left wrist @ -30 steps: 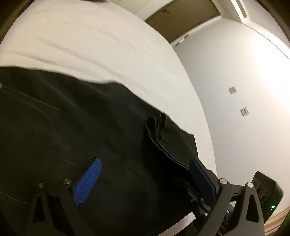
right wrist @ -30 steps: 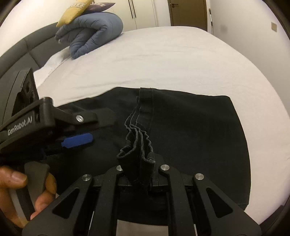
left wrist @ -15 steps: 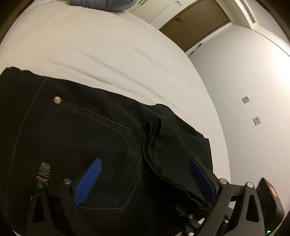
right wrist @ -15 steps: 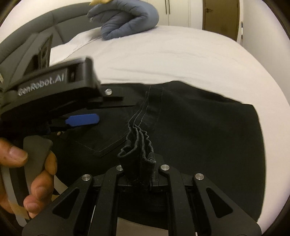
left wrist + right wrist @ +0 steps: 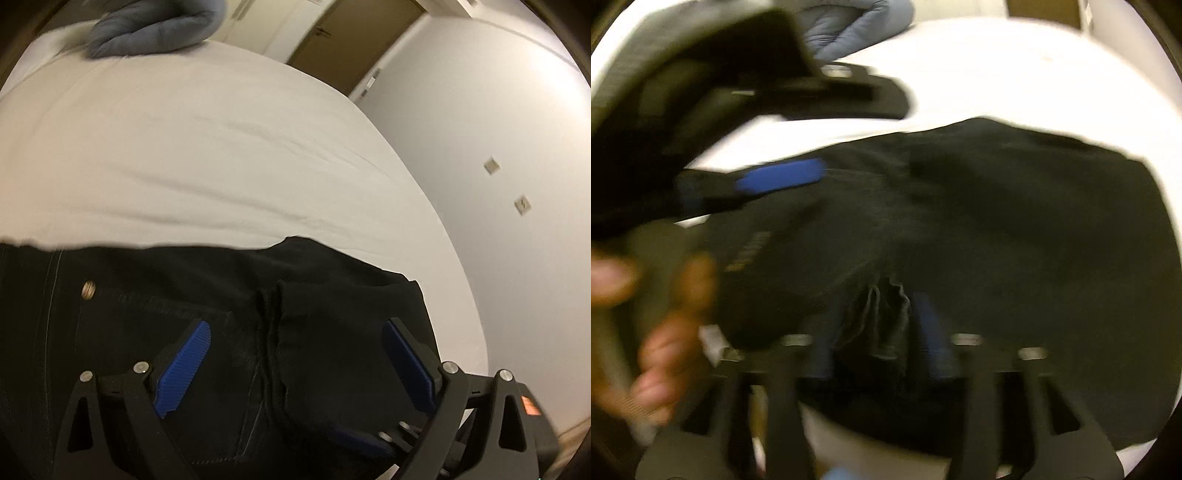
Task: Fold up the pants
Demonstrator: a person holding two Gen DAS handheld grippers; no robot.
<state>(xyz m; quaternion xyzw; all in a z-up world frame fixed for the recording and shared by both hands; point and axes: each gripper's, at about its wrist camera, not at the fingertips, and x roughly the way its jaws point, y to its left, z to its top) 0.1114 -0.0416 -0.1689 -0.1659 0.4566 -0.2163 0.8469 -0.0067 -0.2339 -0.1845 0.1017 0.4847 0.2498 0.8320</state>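
Right wrist view smeared throughout by motion blur. Right gripper (image 5: 875, 332): blue pads barely traceable beside bunched hem of pants (image 5: 997, 240); grip on hem uncertain. Left gripper (image 5: 775, 177) and hand (image 5: 665, 314), left of pants, reduced to streaks. Left wrist view: pants (image 5: 147, 314) cut by left and bottom edges; blue blanket (image 5: 155, 26) beyond pants blurred, cropped at top.

pants (image 5: 332, 332) | black, folded | flat on bed, hem bunched
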